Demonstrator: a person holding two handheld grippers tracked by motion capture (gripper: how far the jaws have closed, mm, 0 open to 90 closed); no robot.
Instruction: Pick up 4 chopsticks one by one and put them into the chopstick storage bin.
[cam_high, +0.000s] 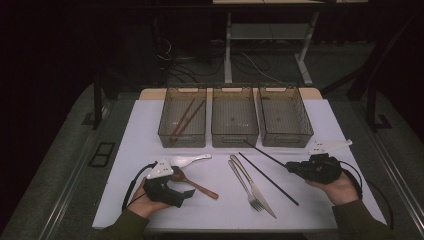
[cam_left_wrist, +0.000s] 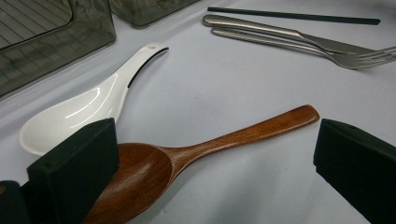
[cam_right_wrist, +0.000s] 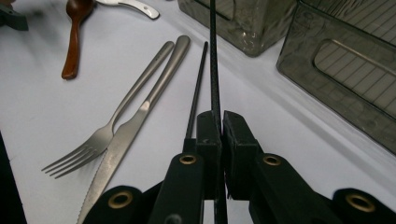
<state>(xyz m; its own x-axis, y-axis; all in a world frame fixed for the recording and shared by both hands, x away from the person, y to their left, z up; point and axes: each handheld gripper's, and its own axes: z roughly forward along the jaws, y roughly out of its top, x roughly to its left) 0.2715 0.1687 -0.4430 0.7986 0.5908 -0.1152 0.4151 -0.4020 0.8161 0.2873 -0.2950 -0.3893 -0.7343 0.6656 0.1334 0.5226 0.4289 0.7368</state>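
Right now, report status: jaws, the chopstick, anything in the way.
Right gripper shut on a black chopstick, lifted toward the bins. Left gripper open around the wooden spoon. Second chopstick on the table; path clear.

three bins (cam_high: 235, 122), fork (cam_high: 245, 184), knife (cam_high: 257, 192)

Fork (cam_high: 246, 184) beside knife (cam_high: 255, 187) — mid-table; three bins (cam_high: 235, 120) behind; spoons (cam_high: 192, 172) left.

A: The wooden spoon (cam_left_wrist: 187, 154) bowl disappears behind the left gripper (cam_left_wrist: 219, 154) jaw.

B: And the held black chopstick (cam_right_wrist: 214, 60) runs off the top edge in the right gripper view.
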